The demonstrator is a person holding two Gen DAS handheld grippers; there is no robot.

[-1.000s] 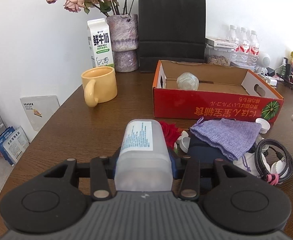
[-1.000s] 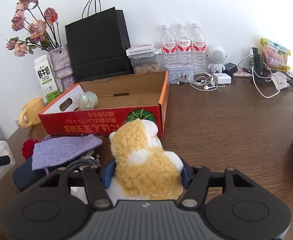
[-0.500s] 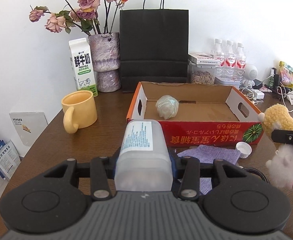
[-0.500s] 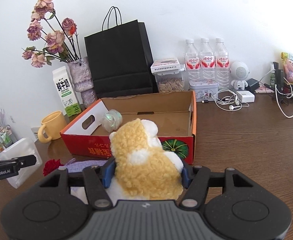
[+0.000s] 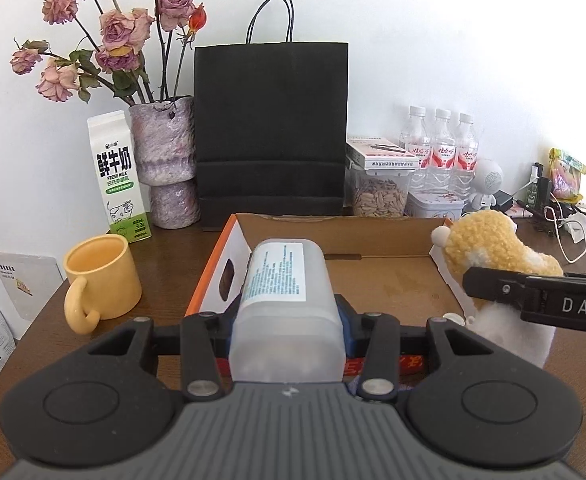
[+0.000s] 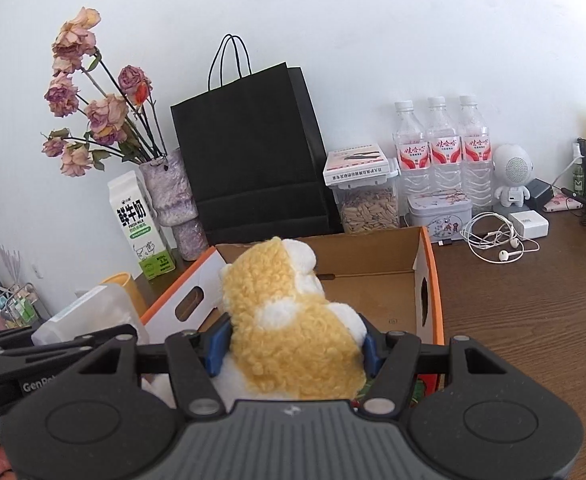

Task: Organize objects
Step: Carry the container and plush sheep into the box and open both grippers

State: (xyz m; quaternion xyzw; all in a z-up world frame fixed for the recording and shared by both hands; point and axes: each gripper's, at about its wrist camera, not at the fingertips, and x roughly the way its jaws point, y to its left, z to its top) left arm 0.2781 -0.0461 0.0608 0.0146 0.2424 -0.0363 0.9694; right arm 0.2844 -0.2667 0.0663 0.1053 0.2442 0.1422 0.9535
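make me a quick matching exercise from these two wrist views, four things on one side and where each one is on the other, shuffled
Things:
1. frosted plastic container
2. plush toy
3. milk carton
4. white earphones

Places:
a. on the table to the right of the cardboard box
b. clamped in the right gripper
c. beside the flower vase, behind the yellow mug
d. clamped in the left gripper

Pairs: 1-d, 2-b, 3-c, 4-a
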